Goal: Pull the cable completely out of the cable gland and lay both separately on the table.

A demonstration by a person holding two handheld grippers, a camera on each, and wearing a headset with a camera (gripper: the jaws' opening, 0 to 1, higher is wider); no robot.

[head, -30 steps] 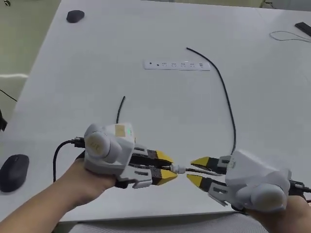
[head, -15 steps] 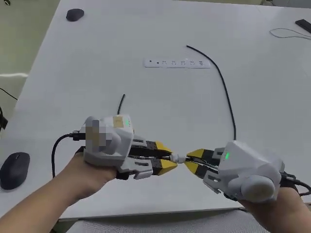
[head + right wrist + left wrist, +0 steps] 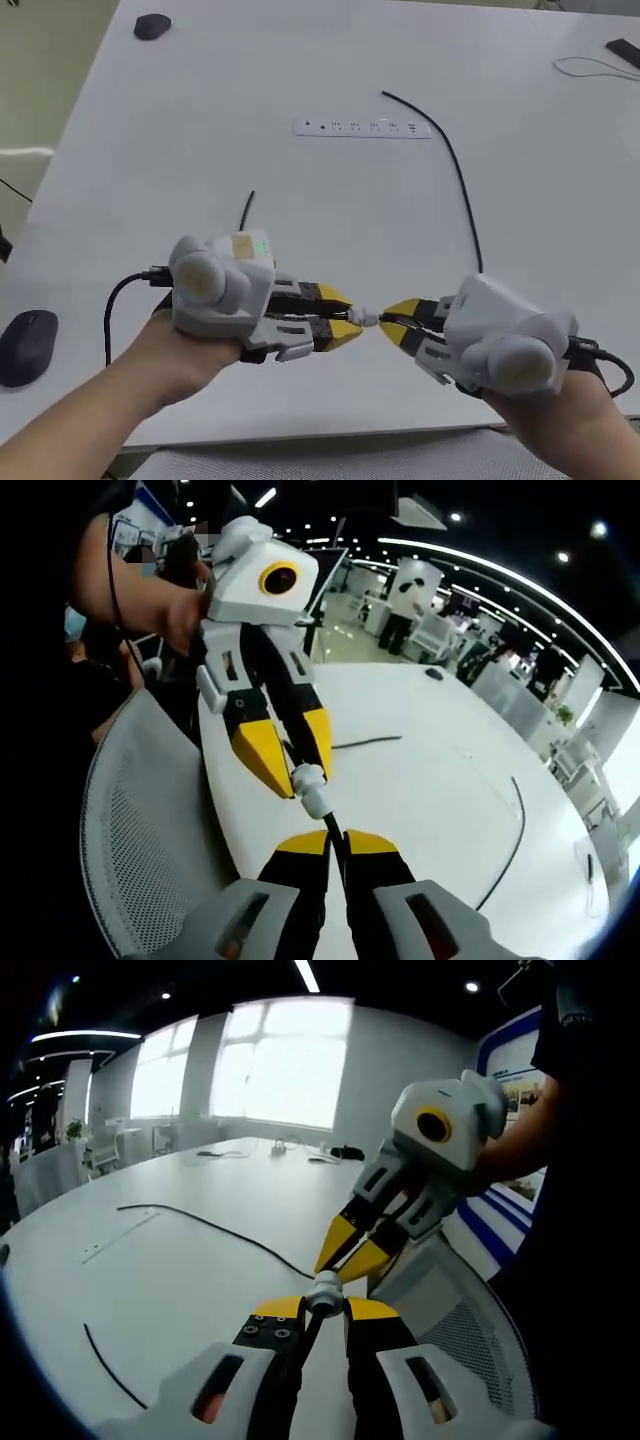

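- Mouse [image 3: 27, 346]: dark, on the table [image 3: 200, 120], well off to the outer side of the left gripper, near the table's edge.
- Left gripper [image 3: 352, 320]: held just above the table's near edge, yellow tips pointing at the right gripper. Its jaws are nearly together, clamped on the cable gland [image 3: 369, 320]. In the left gripper view the gland [image 3: 323, 1293] sits right at the tips of the left gripper [image 3: 325, 1310]. A dark strip runs back between the jaws; I cannot tell what it is.
- Short black wire piece [image 3: 247, 210]: on the table, beyond the left gripper's body, apart from it.
- Right gripper [image 3: 390, 325]: tip to tip with the left, just beside the gland. In the right gripper view its jaws [image 3: 337, 842] are closed to a narrow slot on the black cable [image 3: 336, 848], just behind the gland [image 3: 308, 785].
- Cable [image 3: 465, 200]: it lies in a long curve on the table beyond the right gripper and is not yet out of the gland.
- Power strip [image 3: 362, 128]: white, well ahead of both grippers, beside the cable's far end.
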